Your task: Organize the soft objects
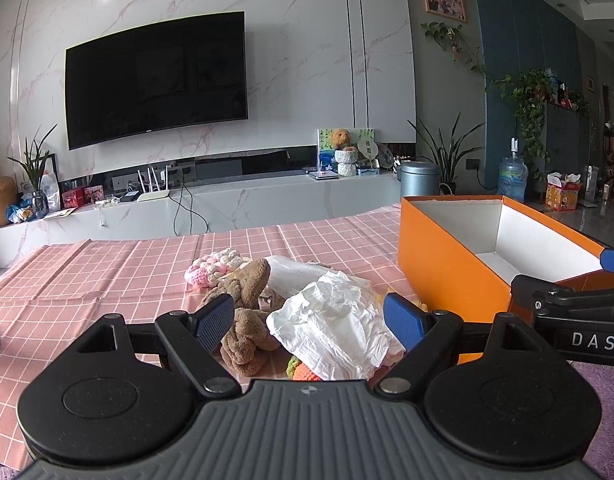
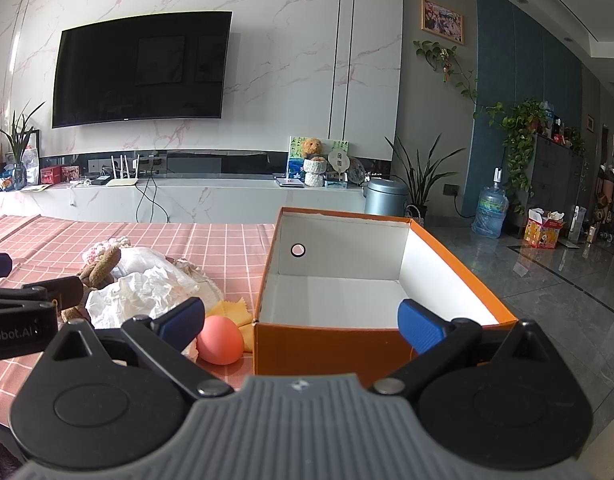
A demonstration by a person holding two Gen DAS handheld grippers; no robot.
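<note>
Both my claws are spread wide and empty: left gripper (image 1: 313,322) over the soft pile (image 1: 335,320), right gripper (image 2: 303,324) before the empty orange box (image 2: 331,344). Closing on the loose tissue could drag the tangled brown plush (image 1: 243,320) along.

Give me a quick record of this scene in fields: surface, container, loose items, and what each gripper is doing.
surface: table with pink checked cloth
container: orange box, open top, nothing seen inside
loose items: brown plush, white tissue, pink crochet piece, pink ball, yellow cloth, all piled left of the box
left gripper: open, over the plush and tissue, holding nothing
right gripper: open, at the box's near wall, holding nothing
</note>
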